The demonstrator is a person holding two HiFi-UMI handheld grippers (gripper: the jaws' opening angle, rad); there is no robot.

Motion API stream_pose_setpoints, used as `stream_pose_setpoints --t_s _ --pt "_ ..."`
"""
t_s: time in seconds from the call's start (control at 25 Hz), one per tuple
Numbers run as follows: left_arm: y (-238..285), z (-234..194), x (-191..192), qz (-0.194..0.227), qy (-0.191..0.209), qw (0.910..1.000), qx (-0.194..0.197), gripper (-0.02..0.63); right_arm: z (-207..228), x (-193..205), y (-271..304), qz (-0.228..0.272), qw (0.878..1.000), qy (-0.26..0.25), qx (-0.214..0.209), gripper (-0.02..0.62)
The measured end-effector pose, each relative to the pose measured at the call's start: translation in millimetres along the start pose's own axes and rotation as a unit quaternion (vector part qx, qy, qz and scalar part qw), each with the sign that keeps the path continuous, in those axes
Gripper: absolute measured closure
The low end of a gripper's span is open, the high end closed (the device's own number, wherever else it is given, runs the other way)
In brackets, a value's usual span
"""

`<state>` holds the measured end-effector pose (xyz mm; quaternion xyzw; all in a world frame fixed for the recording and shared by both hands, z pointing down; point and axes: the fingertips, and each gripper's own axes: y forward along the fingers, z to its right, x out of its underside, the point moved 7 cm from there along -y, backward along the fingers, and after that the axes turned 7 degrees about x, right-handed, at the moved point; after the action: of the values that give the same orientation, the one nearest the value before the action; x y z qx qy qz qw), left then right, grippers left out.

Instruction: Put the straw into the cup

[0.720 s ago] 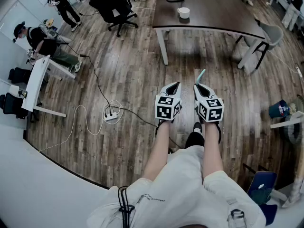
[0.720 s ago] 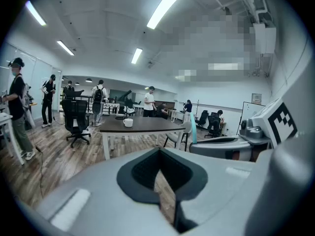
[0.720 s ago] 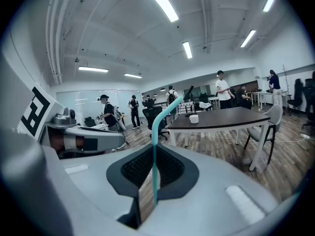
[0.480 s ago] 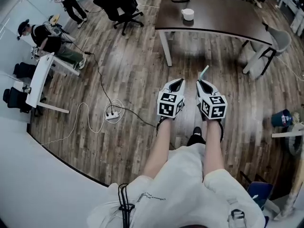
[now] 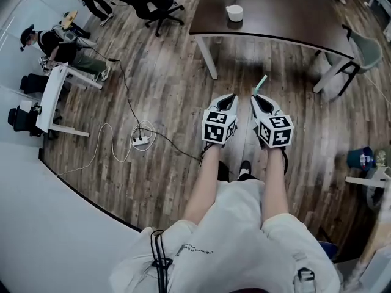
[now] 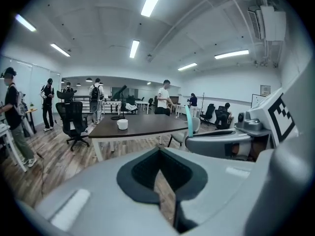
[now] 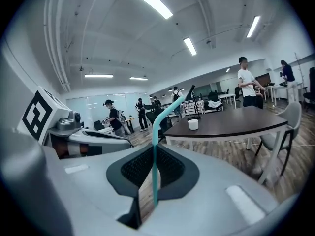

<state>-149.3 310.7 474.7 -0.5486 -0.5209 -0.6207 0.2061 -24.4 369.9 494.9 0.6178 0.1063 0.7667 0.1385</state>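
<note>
A teal straw [image 7: 154, 146] stands upright between the jaws of my right gripper [image 7: 152, 154], which is shut on it; its bent top leans right. In the head view the straw [image 5: 261, 83] sticks out ahead of the right gripper [image 5: 258, 100]. My left gripper [image 5: 223, 105] is beside it, shut and holding nothing [image 6: 158, 154]. The white cup [image 5: 234, 12] stands on a dark brown table [image 5: 287, 23] well ahead of both grippers. It also shows as a small white cup [image 7: 193, 124] in the right gripper view and a cup [image 6: 122, 124] in the left gripper view.
I stand on a wooden floor. A power strip [image 5: 140, 141] with cables lies to the left, and a white desk [image 5: 50, 99] with people is beyond it. A black office chair [image 5: 153, 5] and a grey chair [image 5: 366, 47] flank the table. A blue bin [image 5: 358, 158] is at right.
The view has shifted a little and both grippers sit slightly lower in it. The straw stays in the right gripper; both grippers keep side by side.
</note>
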Motion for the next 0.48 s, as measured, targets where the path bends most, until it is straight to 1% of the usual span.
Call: stream_pose_setpoints --t_s 0.24,0.48 --pt "16.7 -7.9 -2.2 -0.006 -0.017 0.9997 -0.016 0.604 21.7 0.8 16.7 -0.012 1.000 0.025 -0.016 0.552" --pt "32.2 -24.4 -8.5 0.002 -0.018 0.9998 -0.011 0.604 29.4 -7.7 33.9 0.006 0.999 0.032 -0.028 0.552"
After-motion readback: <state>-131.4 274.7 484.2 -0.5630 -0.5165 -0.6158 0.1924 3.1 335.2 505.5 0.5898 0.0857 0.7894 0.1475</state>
